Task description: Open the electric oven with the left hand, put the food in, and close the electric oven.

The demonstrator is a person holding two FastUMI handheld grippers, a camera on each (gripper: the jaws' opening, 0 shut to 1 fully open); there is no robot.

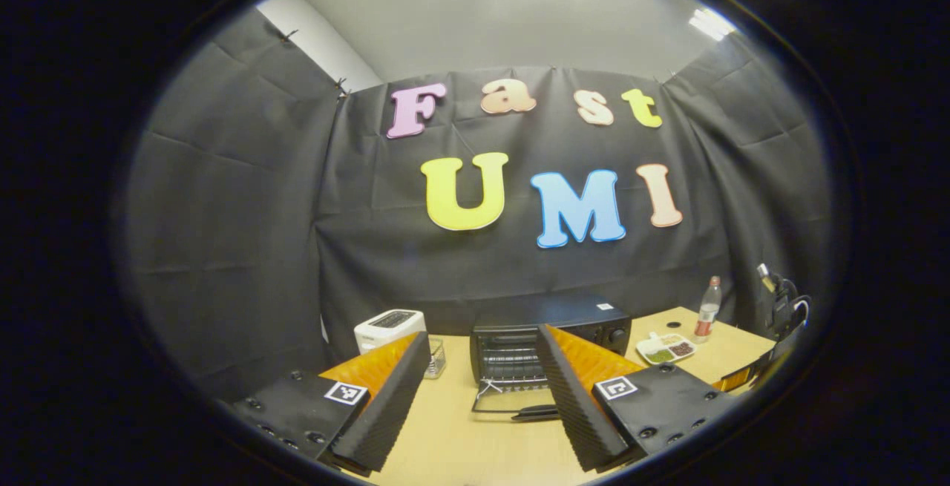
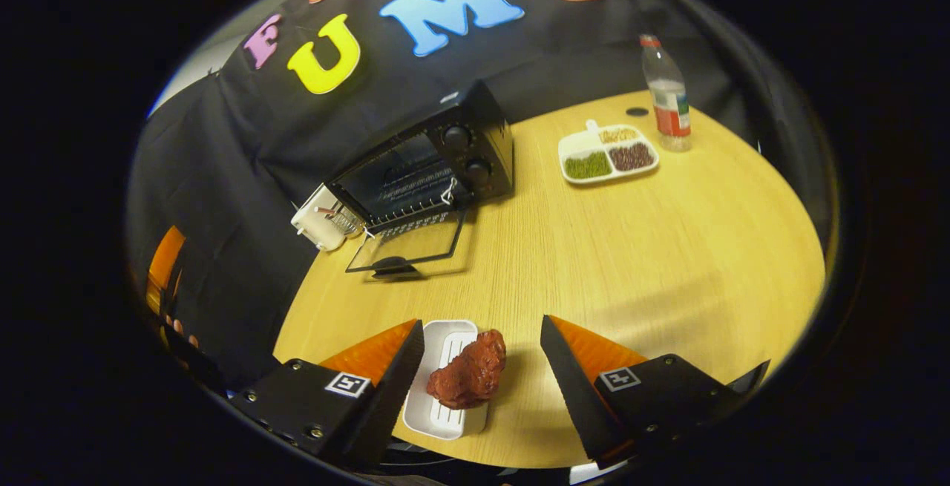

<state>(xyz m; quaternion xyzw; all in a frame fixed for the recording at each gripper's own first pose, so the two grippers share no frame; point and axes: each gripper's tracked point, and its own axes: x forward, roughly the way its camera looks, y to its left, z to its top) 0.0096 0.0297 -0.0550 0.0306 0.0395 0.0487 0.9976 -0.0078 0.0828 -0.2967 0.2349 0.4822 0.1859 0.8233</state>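
The left gripper (image 1: 482, 397) hangs level above the wooden table (image 1: 460, 449), its jaws spread wide with nothing between them, aimed straight at the electric oven (image 1: 549, 341) at the lower centre of the left gripper view. The oven's glass door (image 1: 512, 403) lies folded down flat onto the tabletop, its handle toward the camera, and the wire rack inside is visible. A white toaster (image 1: 387, 326) stands just left of the oven; a divided snack tray (image 1: 666, 349) and a clear bottle with a red label (image 1: 709, 310) sit to its right. A small white sticker on the oven's top is too small to read.

In the right gripper view, the right gripper (image 2: 482, 386) tilts downward over the near edge of the table, jaws open on either side of the food (image 2: 469, 378), a reddish-brown chunk resting on the right rim of a white ridged dish (image 2: 438, 404) at the bottom centre of the frame; neither finger touches it. The open oven sits well apart at centre left. At the far left edge, fingertips of the person's hand (image 2: 182, 334) show beside the other gripper's body.

Square black-and-white marker tags sit on each gripper's finger mounts; no brand writing can be read on them.
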